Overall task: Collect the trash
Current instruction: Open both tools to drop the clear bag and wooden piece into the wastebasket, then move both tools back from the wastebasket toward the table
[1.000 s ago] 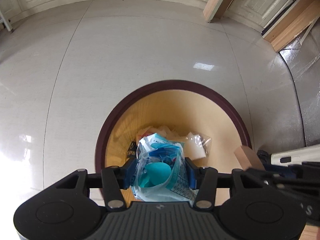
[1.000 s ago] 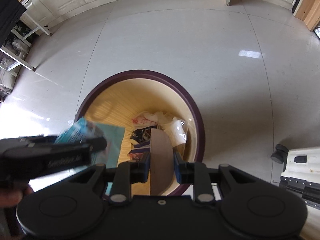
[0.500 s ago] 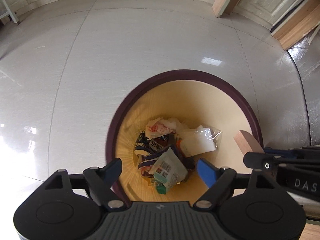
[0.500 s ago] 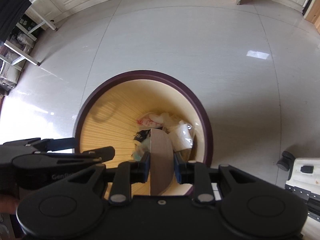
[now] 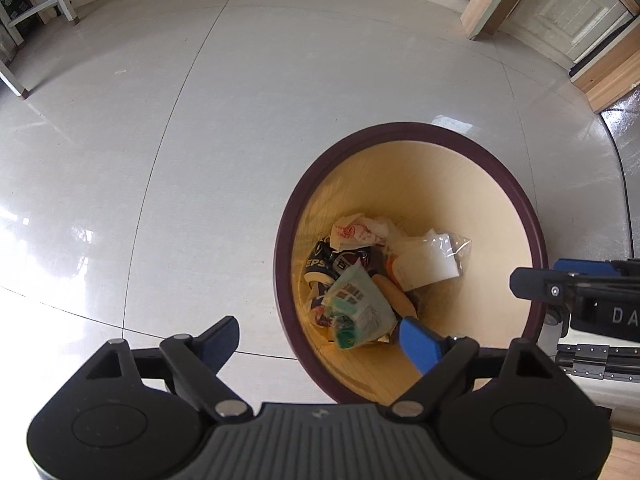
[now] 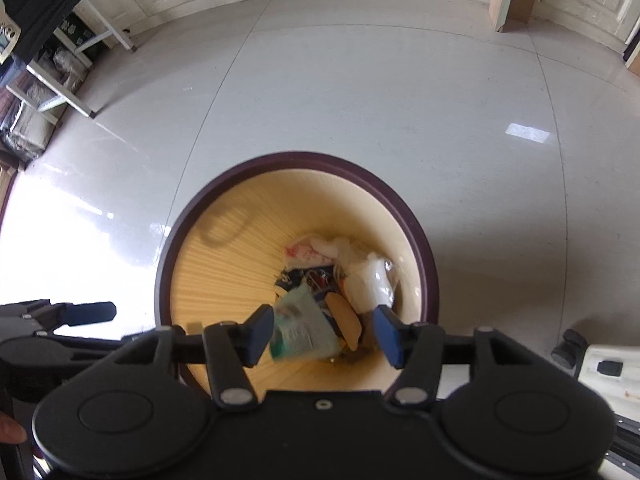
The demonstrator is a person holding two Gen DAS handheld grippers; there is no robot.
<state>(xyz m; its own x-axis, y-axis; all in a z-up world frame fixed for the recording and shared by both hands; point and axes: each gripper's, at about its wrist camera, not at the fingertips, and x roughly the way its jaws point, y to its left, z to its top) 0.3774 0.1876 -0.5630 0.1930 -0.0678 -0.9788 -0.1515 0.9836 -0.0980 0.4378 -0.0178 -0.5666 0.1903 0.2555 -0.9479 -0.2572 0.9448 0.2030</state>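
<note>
A round bin [image 5: 404, 130] with a dark purple rim and a yellow inside stands on the floor; it also shows in the right wrist view [image 6: 296, 160]. Inside lie a green-blue packet [image 5: 358, 306], a tan flat piece [image 5: 394, 294], a dark Pepsi wrapper [image 5: 320, 262], a red-printed paper [image 5: 352, 232] and a clear bag [image 5: 428, 260]. My left gripper [image 5: 320, 340] is open and empty over the bin's near left rim. My right gripper [image 6: 322, 336] is open and empty above the bin; the packet [image 6: 300, 332] and the tan piece [image 6: 344, 320] lie below it.
Pale glossy floor tiles [image 5: 200, 140] surround the bin. A white wheeled case [image 6: 604, 368] stands at the right. White table legs [image 6: 64, 96] and stored goods are at the far left. Panelled walls and a wooden door frame [image 5: 492, 0] are at the back.
My left gripper opened and dropped the green-blue packet into the bin, then shifted left. My right gripper then opened and the tan piece fell into the bin.
</note>
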